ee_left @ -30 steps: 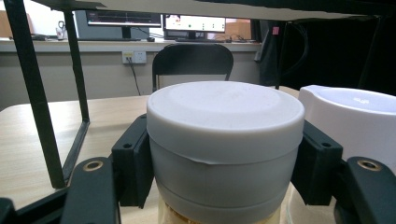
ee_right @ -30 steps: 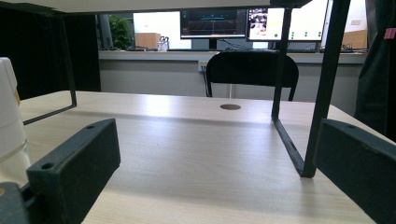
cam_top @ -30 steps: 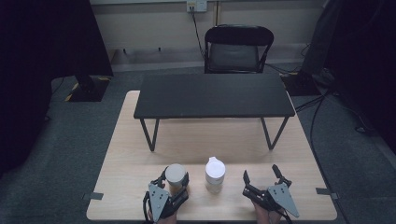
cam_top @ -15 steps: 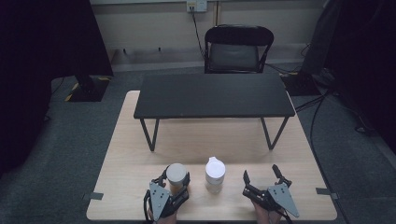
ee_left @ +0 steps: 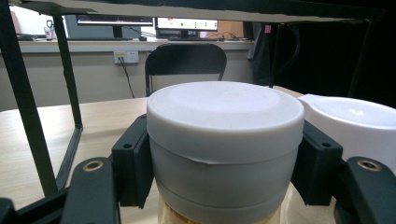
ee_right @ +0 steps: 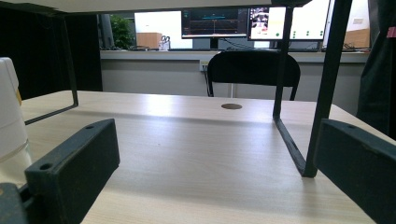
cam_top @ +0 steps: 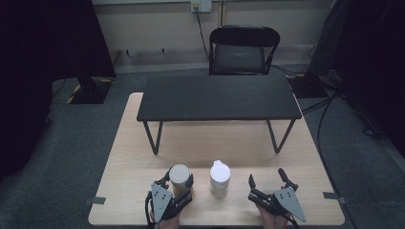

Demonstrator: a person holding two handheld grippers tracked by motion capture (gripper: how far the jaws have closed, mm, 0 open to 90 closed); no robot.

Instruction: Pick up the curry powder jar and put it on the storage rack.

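Observation:
A jar with a flat white lid (cam_top: pixel 179 175) stands near the front of the light wooden table (cam_top: pixel 124 157). My left gripper (cam_top: pixel 177 181) is shut on it. In the left gripper view both black jaws press the sides of the jar's lid (ee_left: pixel 224 140). A second white-capped jar (cam_top: pixel 220 177) stands just to the right of it, apart from both grippers, and its cap (ee_left: pixel 355 126) shows at the right edge. My right gripper (cam_top: pixel 266 177) rests low on the table, open, with bare wood between its jaws (ee_right: pixel 217 163). The white-capped jar (ee_right: pixel 9 107) sits off to its left.
A low black bench-like shelf (cam_top: pixel 219 98) on thin metal legs (cam_top: pixel 152 138) spans the middle of the table; one leg (ee_right: pixel 299 140) stands close ahead of my right gripper. A black chair (cam_top: pixel 243 50) stands beyond the table. Bare tabletop lies under the shelf.

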